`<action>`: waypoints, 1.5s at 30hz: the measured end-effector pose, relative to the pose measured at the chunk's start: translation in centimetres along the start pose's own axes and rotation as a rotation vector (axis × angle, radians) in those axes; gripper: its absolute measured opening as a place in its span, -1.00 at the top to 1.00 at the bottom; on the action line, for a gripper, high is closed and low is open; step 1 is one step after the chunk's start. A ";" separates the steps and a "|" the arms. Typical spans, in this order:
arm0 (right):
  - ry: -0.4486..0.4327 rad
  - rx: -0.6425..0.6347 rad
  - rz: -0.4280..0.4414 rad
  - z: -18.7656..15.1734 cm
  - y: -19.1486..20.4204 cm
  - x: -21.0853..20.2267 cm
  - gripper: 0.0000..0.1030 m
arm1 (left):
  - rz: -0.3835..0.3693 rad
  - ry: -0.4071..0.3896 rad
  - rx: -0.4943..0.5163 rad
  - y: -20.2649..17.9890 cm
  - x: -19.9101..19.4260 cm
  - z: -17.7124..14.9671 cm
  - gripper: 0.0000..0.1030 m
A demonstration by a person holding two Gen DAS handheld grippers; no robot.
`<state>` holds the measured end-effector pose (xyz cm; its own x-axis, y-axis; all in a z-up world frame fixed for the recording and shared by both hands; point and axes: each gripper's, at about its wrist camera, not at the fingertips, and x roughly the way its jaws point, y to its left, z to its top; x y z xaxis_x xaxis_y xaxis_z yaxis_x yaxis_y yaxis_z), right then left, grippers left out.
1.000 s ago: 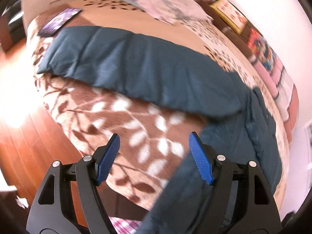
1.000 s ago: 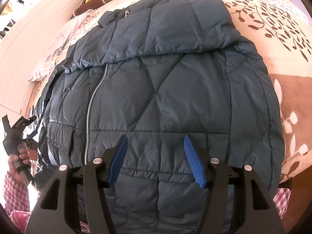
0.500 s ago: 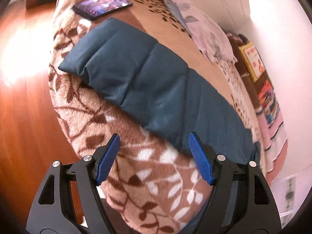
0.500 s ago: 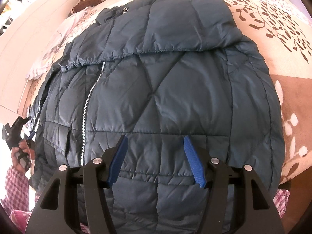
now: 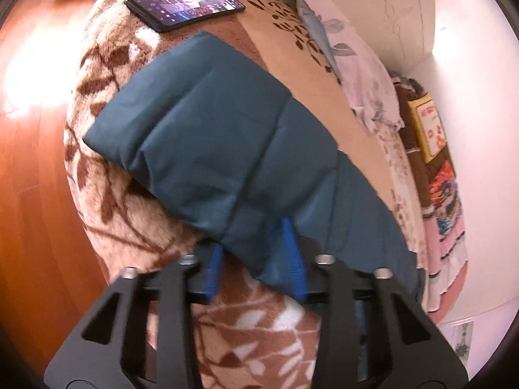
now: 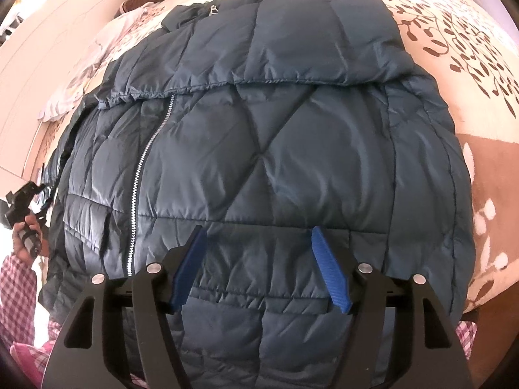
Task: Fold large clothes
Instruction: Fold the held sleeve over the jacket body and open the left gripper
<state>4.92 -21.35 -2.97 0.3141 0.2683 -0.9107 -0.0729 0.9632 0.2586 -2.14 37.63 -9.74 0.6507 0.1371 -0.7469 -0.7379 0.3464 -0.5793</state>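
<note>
A dark teal quilted jacket [image 6: 292, 129] lies front up on the bed, its silver zipper [image 6: 146, 168] closed and the hood folded over the chest. One sleeve [image 5: 201, 136] stretches across the blanket toward the bed's edge. My left gripper [image 5: 254, 256] is closing its jaws on the near edge of that sleeve, with the fabric pinched between the blue pads. My right gripper [image 6: 259, 259] hovers just over the jacket's lower body. Its jaws are opening and hold nothing.
A phone [image 5: 185, 3] with a lit screen lies on the brown leaf-patterned blanket [image 5: 107, 214] beyond the sleeve's cuff. A pale pillow [image 5: 353, 64] and headboard sit behind. Wooden floor [image 5: 29, 194] lies beside the bed. A person's hand [image 6: 27, 230] in a checked sleeve shows at far left.
My left gripper swung along the sleeve, dropped onto its near edge and closed from wide open onto the fabric. The right gripper stayed over the jacket and spread slightly.
</note>
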 end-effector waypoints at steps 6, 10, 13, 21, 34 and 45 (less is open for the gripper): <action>-0.003 0.003 0.005 0.1 0.0 0.1 -0.29 | 0.007 -0.102 0.198 -3.3 -2.8 0.1 0.94; -0.010 0.010 0.019 0.1 -0.2 -0.1 -0.29 | -0.109 -0.170 0.340 -8.7 -6.8 0.1 0.94; -0.022 0.018 0.037 0.0 -0.5 -0.4 -0.29 | -0.215 -0.199 0.447 -13.3 -9.7 -0.4 0.94; -0.096 0.045 0.071 -0.1 -1.8 -2.6 -0.29 | -0.535 -0.177 0.765 -26.4 -17.3 -8.1 0.94; -0.231 0.124 0.086 -0.9 -6.9 -6.8 -0.29 | -0.560 0.149 1.038 -34.9 -11.2 -26.1 0.94; -0.236 0.156 0.079 -2.2 -9.2 -6.9 -0.29 | -0.405 0.265 1.126 -33.2 -4.6 -32.5 0.94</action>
<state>1.30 -31.99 0.26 0.5262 0.3140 -0.7903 0.0348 0.9206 0.3890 13.48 -4.66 2.31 0.6436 -0.3140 -0.6980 0.1616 0.9472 -0.2770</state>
